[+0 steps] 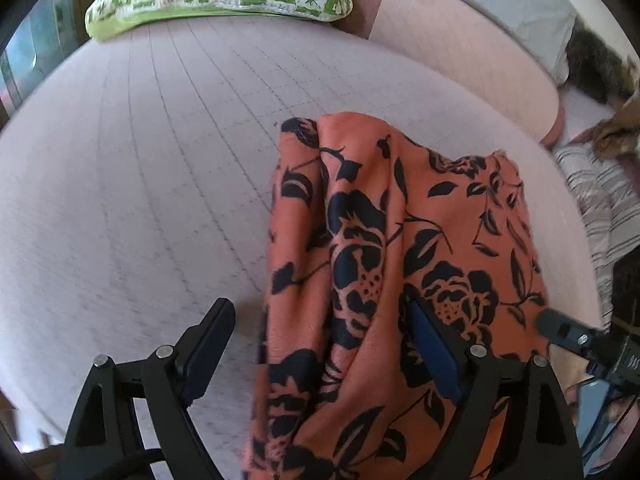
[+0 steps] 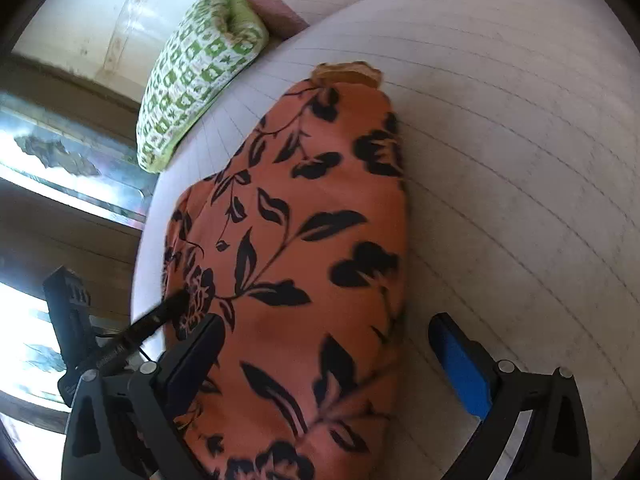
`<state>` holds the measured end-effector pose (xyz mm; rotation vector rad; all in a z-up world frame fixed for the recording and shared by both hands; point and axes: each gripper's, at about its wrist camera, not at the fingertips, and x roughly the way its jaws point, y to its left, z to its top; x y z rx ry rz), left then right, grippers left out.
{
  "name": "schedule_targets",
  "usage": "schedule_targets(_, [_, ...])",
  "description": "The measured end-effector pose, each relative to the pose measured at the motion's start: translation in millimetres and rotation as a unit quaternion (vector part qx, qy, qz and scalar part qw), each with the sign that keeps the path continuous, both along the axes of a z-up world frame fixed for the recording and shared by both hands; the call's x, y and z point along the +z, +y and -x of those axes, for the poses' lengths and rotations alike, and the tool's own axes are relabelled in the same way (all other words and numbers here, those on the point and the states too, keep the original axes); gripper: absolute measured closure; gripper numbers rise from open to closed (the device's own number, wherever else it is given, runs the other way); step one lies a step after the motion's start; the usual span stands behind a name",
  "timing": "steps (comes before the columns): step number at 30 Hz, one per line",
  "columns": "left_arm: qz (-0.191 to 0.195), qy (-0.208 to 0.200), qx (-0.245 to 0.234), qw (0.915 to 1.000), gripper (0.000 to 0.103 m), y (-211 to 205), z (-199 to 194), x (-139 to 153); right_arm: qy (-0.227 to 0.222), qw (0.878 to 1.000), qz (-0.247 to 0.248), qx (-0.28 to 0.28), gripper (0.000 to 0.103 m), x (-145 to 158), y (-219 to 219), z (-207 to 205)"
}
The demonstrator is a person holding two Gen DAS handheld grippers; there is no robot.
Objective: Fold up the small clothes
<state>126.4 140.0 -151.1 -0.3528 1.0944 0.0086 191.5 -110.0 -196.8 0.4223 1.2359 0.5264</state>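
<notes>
A: What can't we make out here?

B: The near end of the orange garment with the black flower print [image 1: 400, 264] runs off the bottom of both views, so we cannot tell its full shape or what kind of garment it is. In the left wrist view the right-hand finger of our left tongs [image 1: 316, 356] stands in front of the cloth, and its tip is hard to tell from the dark print.

A: Where does the garment lie?

B: On the pale pink quilted bed cover [image 1: 160, 184], stitched in a faint grid. The cloth looks thin and soft, bunched into long folds. Its far end shows a paler inner edge in the right wrist view.

A: And the tongs?

B: The left tongs gape wide, gripping nothing; one finger is over bare cover, the other over the cloth. The right tongs [image 2: 332, 360] also stand wide apart, the garment lying loose between the fingers, with a blue pad [image 2: 464, 376] facing it.

A: Beyond?

B: A green-and-white patterned pillow [image 2: 200, 80], plump. At the right edge of the left view, striped fabric [image 1: 600, 200], partly cut off.
</notes>
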Motion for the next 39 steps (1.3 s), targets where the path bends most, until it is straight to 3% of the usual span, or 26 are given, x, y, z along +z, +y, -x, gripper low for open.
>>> schedule_targets(1, [0.009,-0.003,-0.008,0.9999,0.02,0,0,0,-0.003,1.0,0.002,0.009,0.0,0,6,0])
schedule_targets(3, [0.032,-0.008,-0.04,0.9987,0.044,-3,-1,0,0.001,0.999,0.01,0.035,0.0,0,22,1])
schedule_targets(5, [0.018,-0.01,-0.05,0.9986,0.059,-6,0,4,-0.016,0.998,0.031,0.06,0.001,3,34,4])
schedule_targets(7, [0.007,-0.017,-0.052,0.9985,0.07,-8,2,12,-0.036,0.997,0.027,0.07,0.012,10,39,9])
schedule_targets(8, [0.008,-0.021,-0.051,0.9984,0.071,-9,4,16,-0.046,0.996,0.03,0.072,0.016,15,39,12])
schedule_targets(10, [0.007,-0.039,-0.05,0.998,0.074,-14,9,29,-0.065,0.996,0.026,0.063,0.039,30,32,17])
schedule_targets(12, [0.014,-0.073,-0.059,0.9955,0.074,-26,14,51,-0.079,0.995,0.024,0.059,0.054,44,25,22])
schedule_targets(17, [-0.016,-0.143,-0.096,0.9848,0.074,-63,13,101,-0.12,0.991,0.023,0.062,0.056,78,13,30])
schedule_targets(22, [-0.011,-0.135,-0.094,0.9863,0.075,-64,5,95,-0.127,0.991,0.008,0.03,0.056,92,-18,26])
schedule_targets(28, [-0.028,-0.18,-0.121,0.9757,0.075,-84,-3,116,-0.159,0.987,0.014,0.025,0.057,117,-29,24])
schedule_targets(33, [-0.014,-0.209,-0.122,0.9703,0.075,-89,-31,135,-0.189,0.982,0.019,0.009,0.057,148,-55,8])
schedule_targets(39, [-0.002,-0.214,-0.127,0.9686,0.075,-109,-61,126,-0.202,0.979,0.033,-0.007,0.057,158,-83,-19])
